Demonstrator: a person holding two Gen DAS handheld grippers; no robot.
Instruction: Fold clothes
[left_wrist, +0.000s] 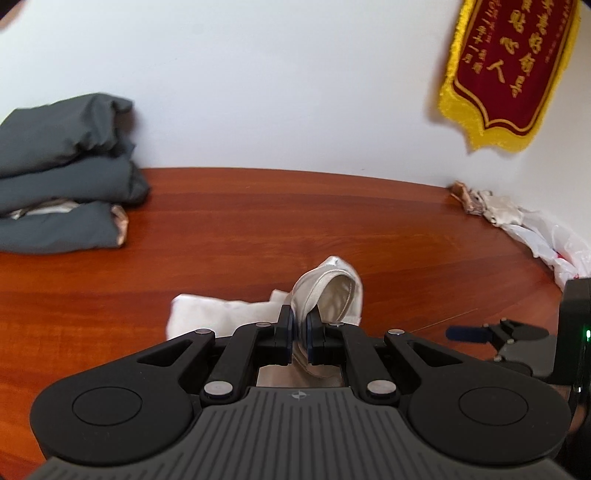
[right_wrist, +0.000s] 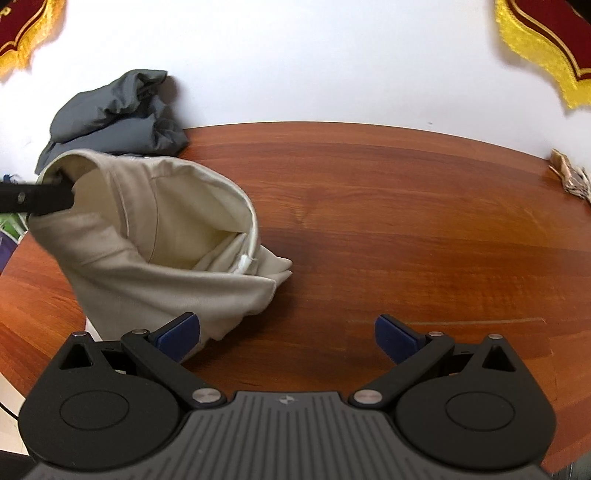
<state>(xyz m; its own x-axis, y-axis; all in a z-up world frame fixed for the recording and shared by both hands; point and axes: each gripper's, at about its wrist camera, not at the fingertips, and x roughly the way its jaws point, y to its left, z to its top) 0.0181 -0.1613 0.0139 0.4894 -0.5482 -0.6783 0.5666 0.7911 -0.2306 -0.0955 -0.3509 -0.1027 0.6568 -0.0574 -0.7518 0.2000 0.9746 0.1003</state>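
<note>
A cream-coloured garment (right_wrist: 155, 251) lies partly lifted on the wooden table (right_wrist: 406, 221). My left gripper (left_wrist: 300, 326) is shut on its hemmed edge (left_wrist: 317, 291), and the cloth loops up over the fingertips. Seen from the right wrist, that left gripper (right_wrist: 55, 194) holds the garment's upper corner at the far left, so the fabric hangs open like a pouch. My right gripper (right_wrist: 288, 338) stands open low over the table, its left finger (right_wrist: 177, 336) right next to the garment's lower edge, with nothing between its pads. The right gripper (left_wrist: 480, 334) also shows at the right edge of the left wrist view.
A stack of folded dark grey clothes (left_wrist: 62, 177) sits at the back left against the white wall. Crumpled plastic and scraps (left_wrist: 535, 229) lie along the table's far right edge. Red pennants with yellow fringe (left_wrist: 513, 70) hang on the wall. Bare wood (right_wrist: 424, 240) stretches right of the garment.
</note>
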